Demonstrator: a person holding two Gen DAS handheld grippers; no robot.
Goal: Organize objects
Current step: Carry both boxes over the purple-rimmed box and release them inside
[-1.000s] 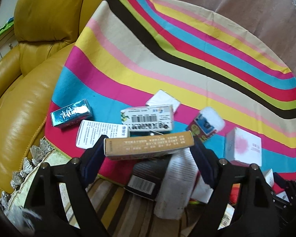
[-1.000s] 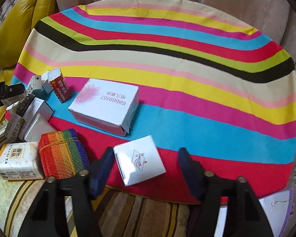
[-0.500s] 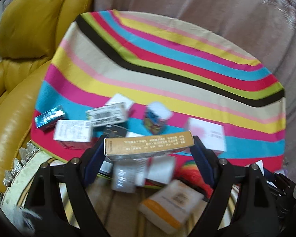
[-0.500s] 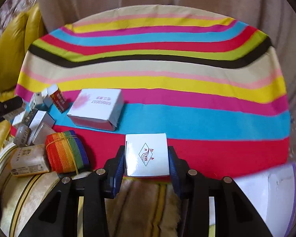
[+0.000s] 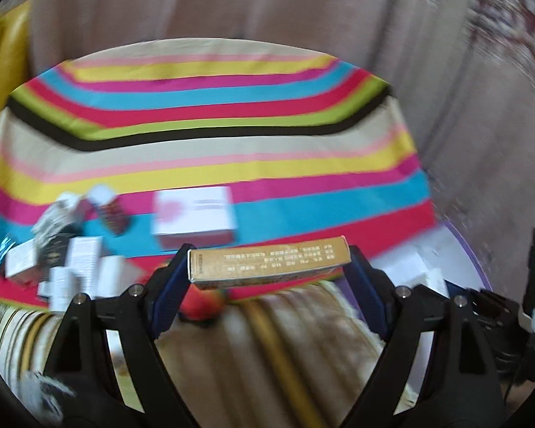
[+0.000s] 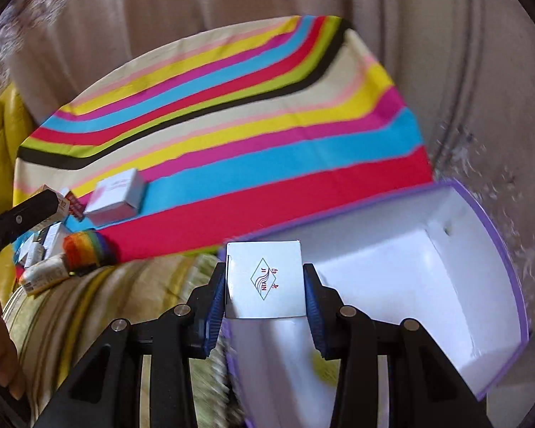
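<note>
Black tongs (image 6: 265, 294), blue ribbed pads (image 6: 213, 312), silver screws.

Both wrist views angle down, close over striped cloth (image 5: 210, 174); both show pink-stamped white box (image 6: 119, 196).

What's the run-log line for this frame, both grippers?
left gripper: shut on tan box | right gripper: shut on white logo box | over: purple-rimmed bin

Matt cardboard white box (image 6: 265, 280), woven striped cloth (image 6: 232, 135), glossy yellow leather sofa (image 6: 0, 135).
</note>
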